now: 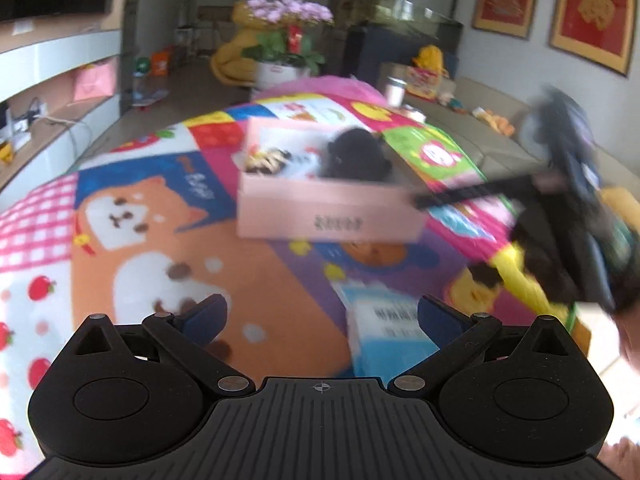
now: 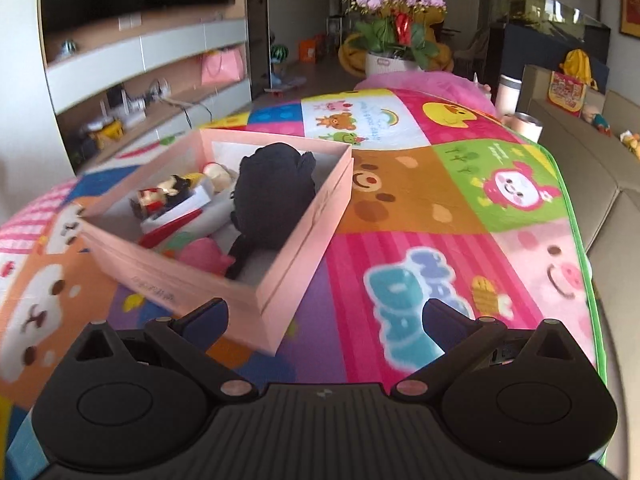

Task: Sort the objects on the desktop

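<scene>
On the cartoon-print blanket the pink box collects toys — left gripper spread around a blue-white carton, right gripper open, empty

Little can be read. The play mat carries large blue bubble letters "DA" right of the pink box, whose printed side is blurred. The carton's label is illegible.

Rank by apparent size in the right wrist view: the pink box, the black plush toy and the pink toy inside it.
1. pink box, largest by far.
2. black plush toy, filling much of the box's right side.
3. pink toy, smallest, though the box wall partly hides it.
</scene>
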Tool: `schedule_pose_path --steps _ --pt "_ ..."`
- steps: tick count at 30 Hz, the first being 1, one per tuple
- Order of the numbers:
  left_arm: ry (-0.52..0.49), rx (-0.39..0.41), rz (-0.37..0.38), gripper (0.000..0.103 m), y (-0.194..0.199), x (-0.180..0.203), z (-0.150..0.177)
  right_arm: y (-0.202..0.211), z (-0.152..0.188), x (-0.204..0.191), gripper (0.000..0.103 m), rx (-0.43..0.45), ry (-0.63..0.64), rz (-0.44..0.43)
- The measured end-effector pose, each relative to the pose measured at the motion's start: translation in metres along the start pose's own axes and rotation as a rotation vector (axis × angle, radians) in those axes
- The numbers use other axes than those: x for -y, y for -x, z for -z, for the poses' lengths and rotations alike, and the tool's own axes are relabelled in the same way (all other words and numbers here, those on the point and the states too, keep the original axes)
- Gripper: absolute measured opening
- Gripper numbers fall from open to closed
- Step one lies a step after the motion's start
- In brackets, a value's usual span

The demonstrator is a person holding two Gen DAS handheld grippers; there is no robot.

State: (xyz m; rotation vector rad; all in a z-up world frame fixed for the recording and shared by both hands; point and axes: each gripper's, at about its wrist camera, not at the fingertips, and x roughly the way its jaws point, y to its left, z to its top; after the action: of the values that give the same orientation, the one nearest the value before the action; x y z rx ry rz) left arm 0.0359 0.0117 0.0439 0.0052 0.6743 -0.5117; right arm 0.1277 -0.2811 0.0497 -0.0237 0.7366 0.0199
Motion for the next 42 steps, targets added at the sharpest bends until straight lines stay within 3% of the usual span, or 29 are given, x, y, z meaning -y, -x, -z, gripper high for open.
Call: schedule_pose_path --steps 3,8,13,20,25,28,35,36,41,42 --pt "-0.01 -0.031 0.008 0.103 0.001 0.009 0.015 -0.013 -0.009 -0.003 0.103 -0.023 0.012 -0.039" --pt "0.021 -0.041 0.06 0.103 0.005 0.017 0.025 -0.019 -0.011 -0.007 0.103 0.043 0.072 0.137" --pt "-0.016 -0.054 0.083 0.103 -0.007 0.037 0.026 -0.018 -0.001 0.014 0.103 0.021 0.038 0.17" --pt "-0.074 -0.064 -0.028 0.103 -0.035 0.061 0.027 0.037 0.032 0.031 0.103 0.072 -0.019 0.044" --pt "-0.066 -0.076 -0.048 0.103 -0.044 0.062 0.029 0.066 0.058 0.028 0.103 0.071 -0.035 -0.077" --pt "-0.063 -0.09 -0.059 0.103 -0.046 0.061 0.032 0.069 0.077 0.019 0.103 0.031 -0.04 -0.144" --pt "-0.065 -0.098 -0.081 0.103 -0.044 0.06 0.041 0.059 0.097 -0.01 0.102 0.0 -0.015 -0.169" --pt "-0.066 -0.095 -0.084 0.103 -0.043 0.061 0.042 0.057 0.096 -0.014 0.101 0.009 -0.005 -0.164" --pt "-0.071 -0.094 -0.102 0.103 -0.043 0.064 0.043 0.048 0.092 -0.03 0.064 -0.005 0.032 -0.136" --pt "-0.069 -0.095 -0.103 0.103 -0.042 0.064 0.043 0.047 0.093 -0.031 0.062 -0.022 0.033 -0.146"
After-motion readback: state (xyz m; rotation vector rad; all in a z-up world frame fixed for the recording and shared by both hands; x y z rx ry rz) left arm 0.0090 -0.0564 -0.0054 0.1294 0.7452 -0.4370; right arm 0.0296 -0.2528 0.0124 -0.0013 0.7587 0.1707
